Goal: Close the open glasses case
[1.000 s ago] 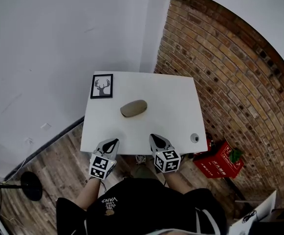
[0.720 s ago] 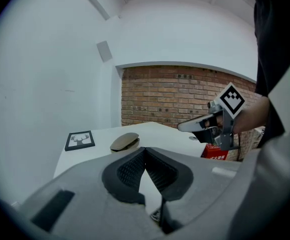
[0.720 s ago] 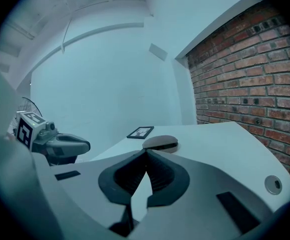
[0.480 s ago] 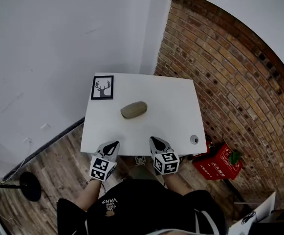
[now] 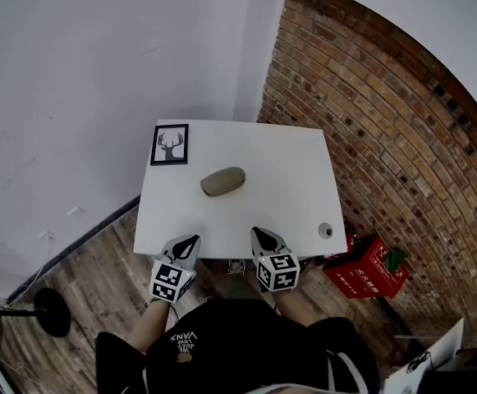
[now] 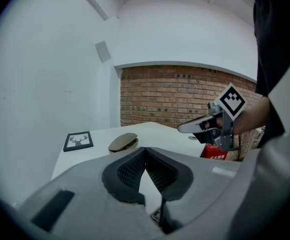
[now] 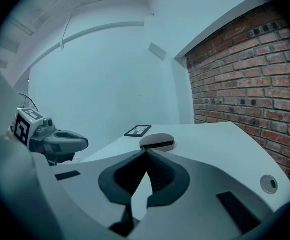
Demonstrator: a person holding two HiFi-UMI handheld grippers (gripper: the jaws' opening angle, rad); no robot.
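Olive-tan, the glasses case lies near the middle of the white table, around the centre of the head view, its lid a narrow crack ajar. A framed deer picture sits up and to the left of it, on the table's far left corner. Lower in the frame, at the table's near edge, the left gripper and right gripper hover well apart from the case, each with jaws pressed together and nothing between them.
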